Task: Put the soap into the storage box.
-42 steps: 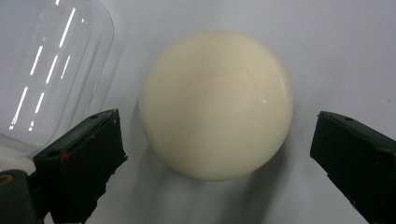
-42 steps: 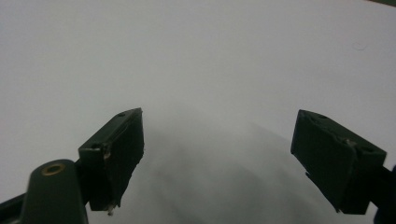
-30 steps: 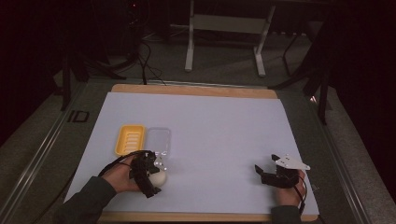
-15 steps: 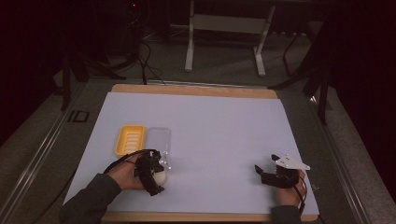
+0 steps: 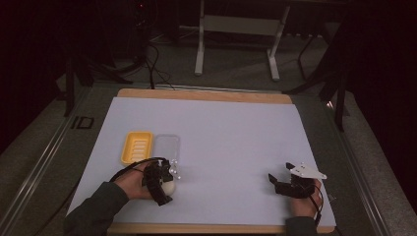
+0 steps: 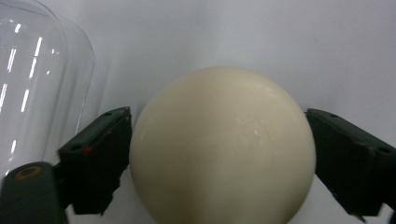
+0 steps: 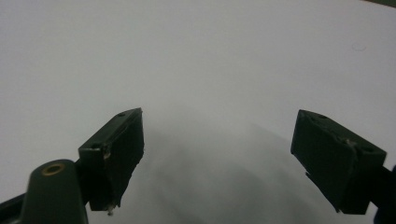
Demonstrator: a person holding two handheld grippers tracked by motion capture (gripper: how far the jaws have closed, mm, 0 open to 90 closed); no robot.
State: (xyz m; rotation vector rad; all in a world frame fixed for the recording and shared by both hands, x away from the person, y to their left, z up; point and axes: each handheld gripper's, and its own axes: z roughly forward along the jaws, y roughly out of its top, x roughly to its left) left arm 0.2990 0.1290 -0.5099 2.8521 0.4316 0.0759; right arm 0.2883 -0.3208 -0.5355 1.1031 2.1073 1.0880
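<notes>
Jaws of the left gripper stand on either side of a cream ball, closed in until they touch or nearly touch its flanks, though a firm clamp cannot be confirmed. The ball sits near the front left of the table, just in front of a clear plastic lid, whose curved wall shows at the left of the left gripper view. Beside the lid, touching or nearly so, lies a yellow ribbed tray.

The right gripper rests at the front right, well apart from the ball, its jaws spread wide with nothing between them, only bare white surface beneath.

A white sheet covers most of the wooden tabletop, whose edge shows along the far side. Beyond it the room is dim: grey carpet, a pale metal stand and dark cables on the floor.
</notes>
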